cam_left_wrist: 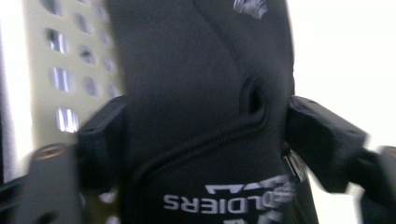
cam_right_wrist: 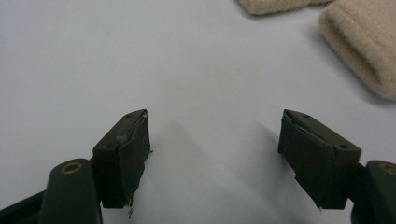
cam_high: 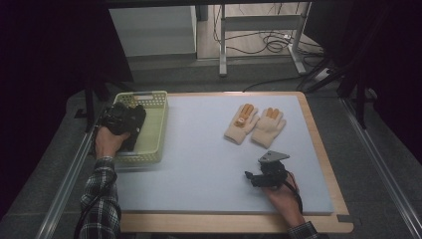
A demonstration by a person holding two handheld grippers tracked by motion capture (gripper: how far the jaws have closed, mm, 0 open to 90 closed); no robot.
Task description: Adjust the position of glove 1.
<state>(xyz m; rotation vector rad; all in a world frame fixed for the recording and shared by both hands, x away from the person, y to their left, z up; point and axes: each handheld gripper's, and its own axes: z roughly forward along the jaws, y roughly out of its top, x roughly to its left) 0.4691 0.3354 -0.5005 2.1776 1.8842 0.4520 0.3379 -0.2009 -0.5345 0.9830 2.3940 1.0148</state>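
Observation:
A black glove (cam_high: 136, 130) with white lettering hangs over the pale green basket (cam_high: 160, 130) at the table's left. My left gripper (cam_high: 130, 120) is shut on it. In the left gripper view the glove (cam_left_wrist: 196, 93) sits pinched between both jaws of the left gripper (cam_left_wrist: 210, 137), with the basket's holed wall (cam_left_wrist: 70, 70) behind. A pair of beige gloves with orange fingertips (cam_high: 255, 124) lies flat at the middle right of the mat. My right gripper (cam_high: 250, 177) rests low near the front right, open and holding nothing; in its own view the right gripper (cam_right_wrist: 215, 137) faces bare mat, with a beige cuff (cam_right_wrist: 364, 51) at the upper right.
The light blue mat (cam_high: 199, 164) covers a wooden table (cam_high: 318, 134). Beyond the far edge are metal table legs (cam_high: 222, 45) and cables on the floor (cam_high: 271, 42). Metal rails run along both sides of the table.

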